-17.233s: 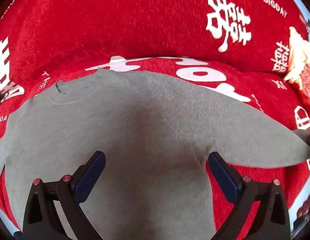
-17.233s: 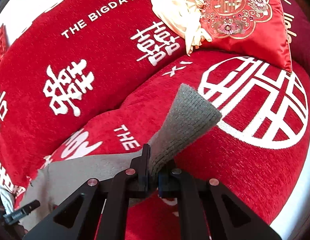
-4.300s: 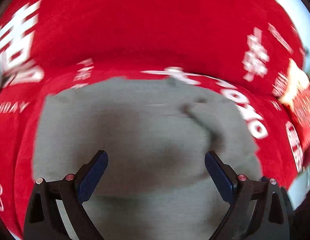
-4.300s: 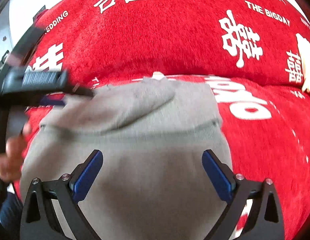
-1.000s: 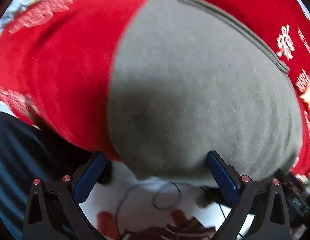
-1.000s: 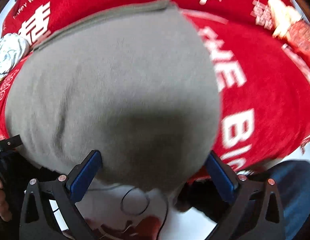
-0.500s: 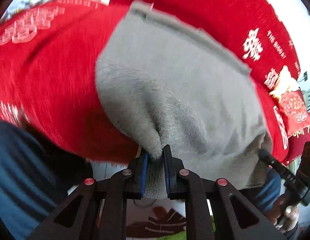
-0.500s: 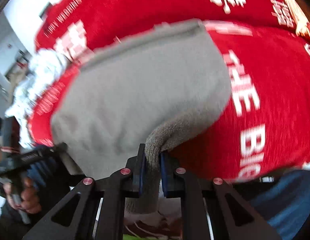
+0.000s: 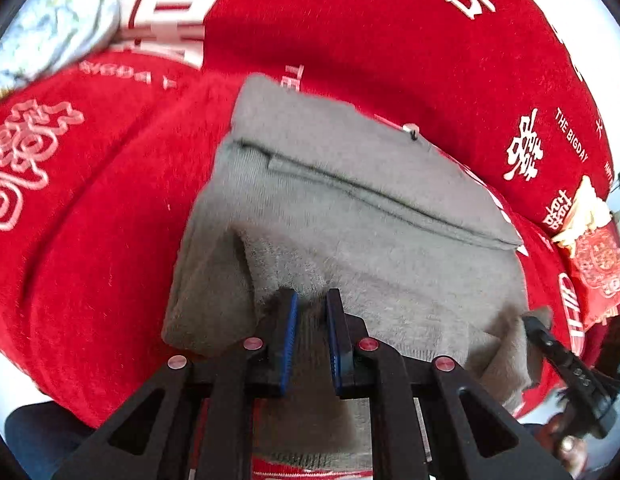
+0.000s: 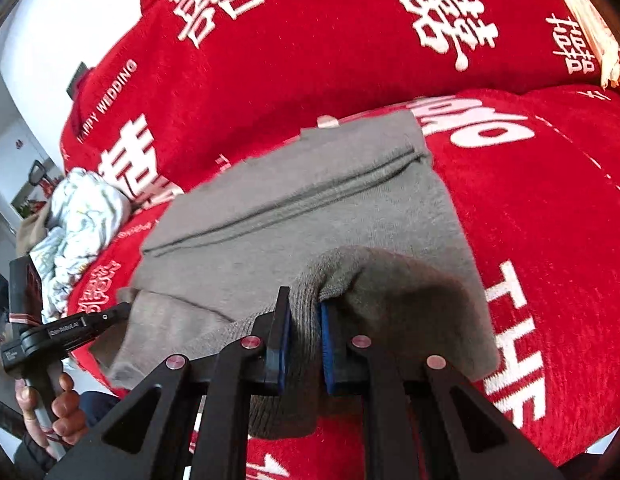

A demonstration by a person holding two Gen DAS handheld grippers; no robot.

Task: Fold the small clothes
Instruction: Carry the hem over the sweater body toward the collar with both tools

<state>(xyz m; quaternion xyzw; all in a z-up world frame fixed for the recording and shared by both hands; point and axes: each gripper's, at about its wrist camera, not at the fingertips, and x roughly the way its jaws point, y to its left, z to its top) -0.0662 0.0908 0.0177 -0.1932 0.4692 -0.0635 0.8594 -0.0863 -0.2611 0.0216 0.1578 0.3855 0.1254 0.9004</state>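
A grey knit sweater [image 9: 390,240] lies on the red sofa seat with its sleeves folded in; its near hem is lifted. My left gripper [image 9: 310,296] is shut on the hem's left corner, with knit bunched between the blue pads. In the right wrist view the sweater [image 10: 310,208] shows a seam line across it. My right gripper [image 10: 302,298] pinches the ribbed hem at the right corner; its jaws are opening slightly, but the knit is still pressed between them. The left gripper [image 10: 122,310] is seen at the far corner, with a hand [image 10: 58,408] on its handle.
A red sofa cover [image 9: 90,240] with white lettering spans the seat and backrest. A white patterned bundle [image 9: 50,28] lies at the left end. A red embroidered cushion [image 9: 598,264] and cream cloth [image 9: 586,204] sit at the right end. The seat's front edge is just below the grippers.
A second ago both grippers stood open at the hem. They have shut on it, risen and carried it up over the sweater's body toward the backrest.
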